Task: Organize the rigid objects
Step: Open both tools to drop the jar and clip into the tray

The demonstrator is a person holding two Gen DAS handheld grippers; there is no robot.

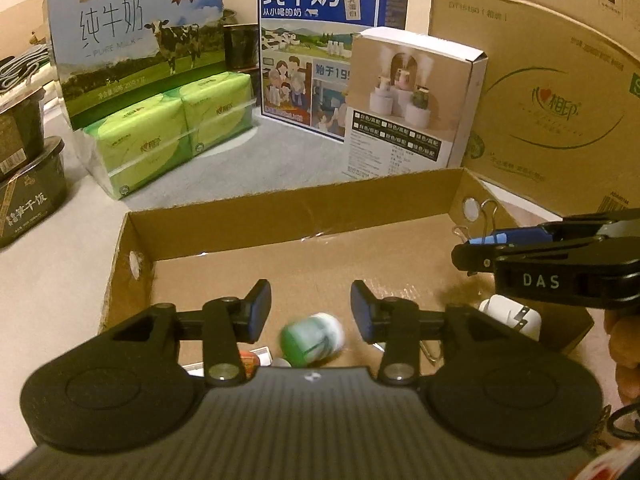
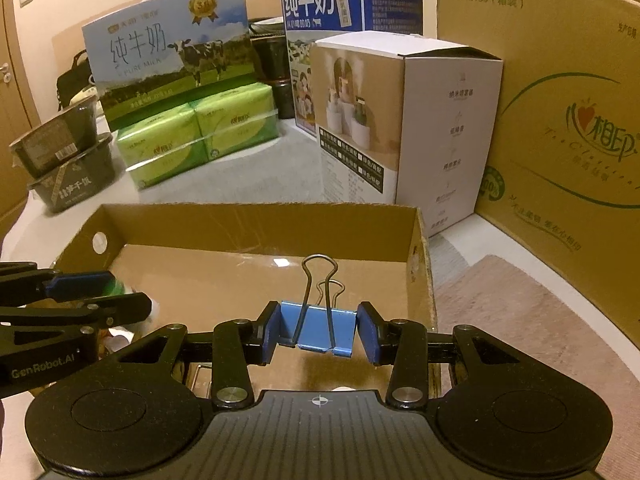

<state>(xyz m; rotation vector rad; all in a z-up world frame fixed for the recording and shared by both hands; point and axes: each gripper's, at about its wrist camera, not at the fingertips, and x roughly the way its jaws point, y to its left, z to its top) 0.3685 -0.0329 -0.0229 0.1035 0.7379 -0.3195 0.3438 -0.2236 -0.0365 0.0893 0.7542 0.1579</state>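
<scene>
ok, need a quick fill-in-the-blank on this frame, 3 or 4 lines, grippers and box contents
1. The right gripper has its jaws on a blue ____.
2. The left gripper is ____, nothing between its jaws.
3. Below the left gripper, a blurred green-and-white bottle is inside the open ____ box.
4. The white charger sits inside the box near its ____ wall, in the left wrist view.

Missing words: binder clip; open; cardboard; right

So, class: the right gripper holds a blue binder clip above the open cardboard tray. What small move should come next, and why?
Probably lower the clip a little toward the bare floor of the cardboard tray, then open. The right gripper is shut on the blue binder clip, held above the tray floor; the left gripper is open and holds nothing, with a green-and-white bottle blurred below it.
</scene>
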